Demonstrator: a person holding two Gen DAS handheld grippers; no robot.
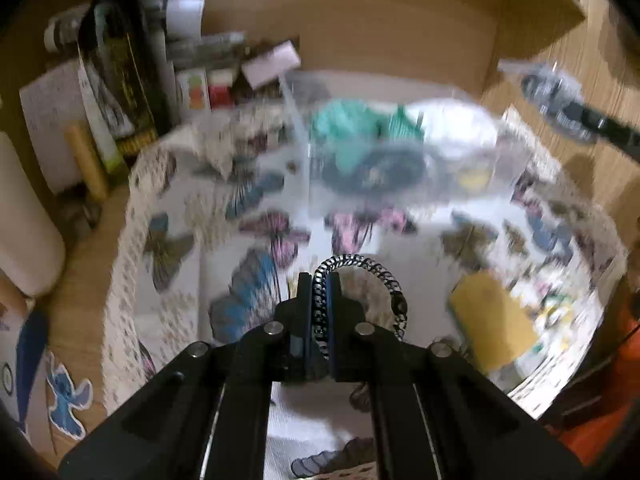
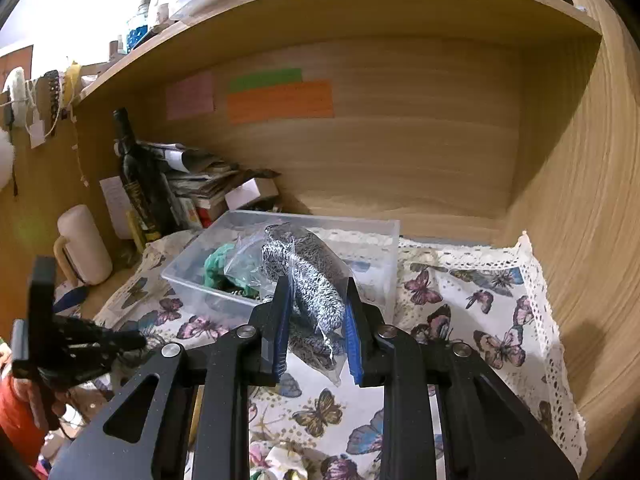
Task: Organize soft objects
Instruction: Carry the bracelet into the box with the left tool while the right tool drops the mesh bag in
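My left gripper (image 1: 319, 280) is shut on a black-and-white braided cord loop (image 1: 372, 270) and holds it above the butterfly cloth (image 1: 180, 280). My right gripper (image 2: 316, 292) is shut on a clear bag of black-and-white knitted fabric (image 2: 316, 280), held just in front of a clear plastic bin (image 2: 360, 232). The bin holds a teal soft item (image 2: 216, 268) and shows blurred in the left wrist view (image 1: 460, 128), with the teal item (image 1: 344, 124) inside. The right gripper with its bag (image 1: 560, 100) appears at the upper right of the left wrist view. The left gripper (image 2: 136, 340) appears at the left of the right wrist view.
A dark wine bottle (image 2: 136, 176), stacked papers and boxes (image 2: 208, 188) and a white roll (image 2: 84, 244) crowd the left of the wooden shelf. A yellow sponge (image 1: 492, 316) lies on the cloth at right. The shelf's right wall (image 2: 580, 200) stands close.
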